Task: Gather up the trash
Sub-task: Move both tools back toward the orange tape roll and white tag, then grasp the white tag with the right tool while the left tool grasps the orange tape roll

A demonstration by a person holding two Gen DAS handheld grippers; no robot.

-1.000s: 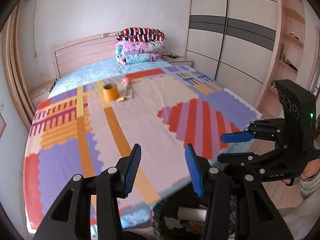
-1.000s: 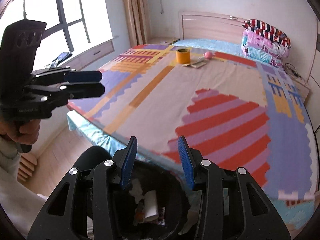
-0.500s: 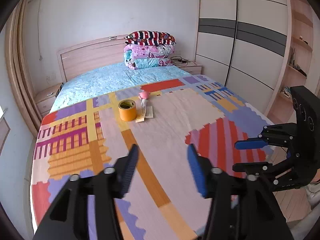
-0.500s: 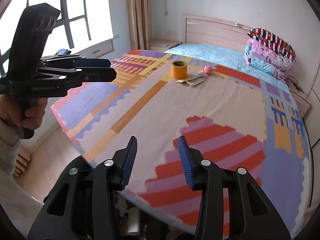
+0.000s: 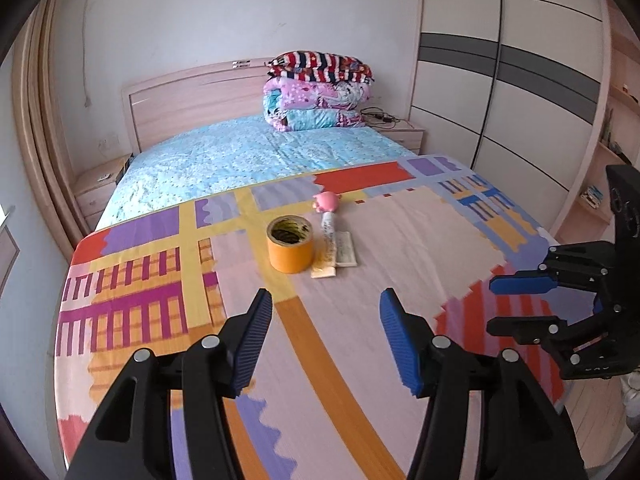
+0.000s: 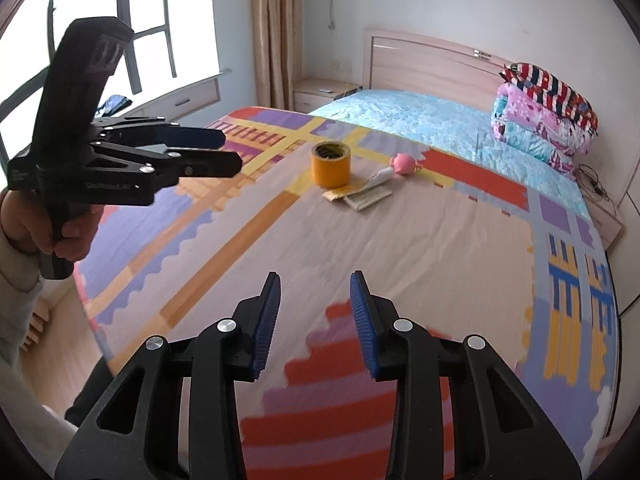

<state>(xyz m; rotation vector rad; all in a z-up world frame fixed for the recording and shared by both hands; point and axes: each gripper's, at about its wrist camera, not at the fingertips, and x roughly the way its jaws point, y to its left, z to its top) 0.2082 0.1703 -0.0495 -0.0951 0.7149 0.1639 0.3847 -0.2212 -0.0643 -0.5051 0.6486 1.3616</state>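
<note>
We hold the left gripper (image 5: 326, 334) above the patterned bedspread (image 5: 400, 280), its jaws released and wide with nothing between them, and aimed at the cluster of items in the middle of the bed. The right gripper (image 6: 315, 322) hangs over the near corner of the same bedspread; its jaws are closing, and nothing lies between them, so they grasp nothing. Each gripper also shows in the other's view, carried at the side, with a hand (image 6: 60, 232) wrapped around the left one's handle. The things to be collected lie together, well ahead of both grippers: an orange roll of tape (image 5: 291, 244) stands on its flat side, a white tube (image 5: 329, 227) with a pink cap (image 5: 327, 201) lies just beside it, and a yellow packet (image 5: 323, 270) and a flat paper wrapper (image 5: 345, 254) rest under and against the tube. We judge that these sit grouped so that one approach serves all of them, and that the tape roll, being rigid and upright, suits the wider left jaws, while the narrower right jaws suit the thin tube or wrappers. The flat papers will likely need a pinch at an edge, since they lie flush on soft cloth. Folded quilts (image 5: 318, 96) are stacked at the headboard (image 5: 192, 92), clear of the work. No bin shows in either view.
</note>
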